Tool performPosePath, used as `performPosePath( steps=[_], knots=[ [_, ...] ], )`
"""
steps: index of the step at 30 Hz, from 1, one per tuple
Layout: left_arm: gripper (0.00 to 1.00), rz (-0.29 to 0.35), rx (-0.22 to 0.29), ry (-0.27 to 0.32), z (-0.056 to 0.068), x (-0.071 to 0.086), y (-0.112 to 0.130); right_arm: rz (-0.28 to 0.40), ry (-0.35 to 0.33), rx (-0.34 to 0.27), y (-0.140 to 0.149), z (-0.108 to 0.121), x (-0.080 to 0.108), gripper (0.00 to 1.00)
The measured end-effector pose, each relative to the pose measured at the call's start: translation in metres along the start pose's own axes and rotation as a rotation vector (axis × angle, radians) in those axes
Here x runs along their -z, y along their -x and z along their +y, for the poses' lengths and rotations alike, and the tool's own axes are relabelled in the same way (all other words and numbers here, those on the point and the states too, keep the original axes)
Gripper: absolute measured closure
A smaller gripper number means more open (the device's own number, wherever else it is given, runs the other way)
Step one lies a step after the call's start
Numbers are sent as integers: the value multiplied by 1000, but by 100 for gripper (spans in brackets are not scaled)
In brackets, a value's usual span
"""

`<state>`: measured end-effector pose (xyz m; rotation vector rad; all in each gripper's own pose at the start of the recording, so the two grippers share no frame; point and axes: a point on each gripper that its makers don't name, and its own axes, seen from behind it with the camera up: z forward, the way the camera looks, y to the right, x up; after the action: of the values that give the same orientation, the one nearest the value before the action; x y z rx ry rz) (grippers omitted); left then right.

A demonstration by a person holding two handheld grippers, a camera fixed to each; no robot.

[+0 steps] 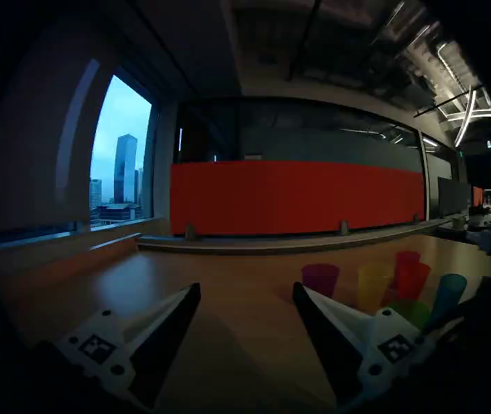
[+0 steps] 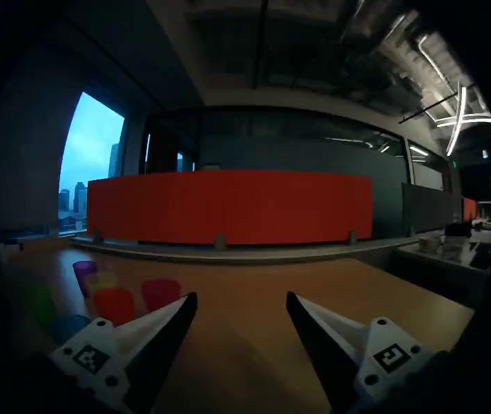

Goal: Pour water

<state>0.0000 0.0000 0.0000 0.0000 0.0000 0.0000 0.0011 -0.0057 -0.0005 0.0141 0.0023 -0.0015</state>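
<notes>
Several cups [image 1: 373,283] stand right of spread left gripper [image 1: 246,287], left of spread right gripper [image 2: 241,296].

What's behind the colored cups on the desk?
Wooden desk runs back to a red partition along its far edge. The patch directly behind the cups is covered by them.
</notes>
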Motion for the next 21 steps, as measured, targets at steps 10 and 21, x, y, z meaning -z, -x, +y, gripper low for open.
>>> performPosePath(
  steps=[10,21],
  knots=[
    [1,0,1,0,-1,0,-1,21,-11,5,-14,0,0,0],
    [1,-9,32,11,-2,-2,-26,12,-50,24,-42,-7,3,0]
  ],
)
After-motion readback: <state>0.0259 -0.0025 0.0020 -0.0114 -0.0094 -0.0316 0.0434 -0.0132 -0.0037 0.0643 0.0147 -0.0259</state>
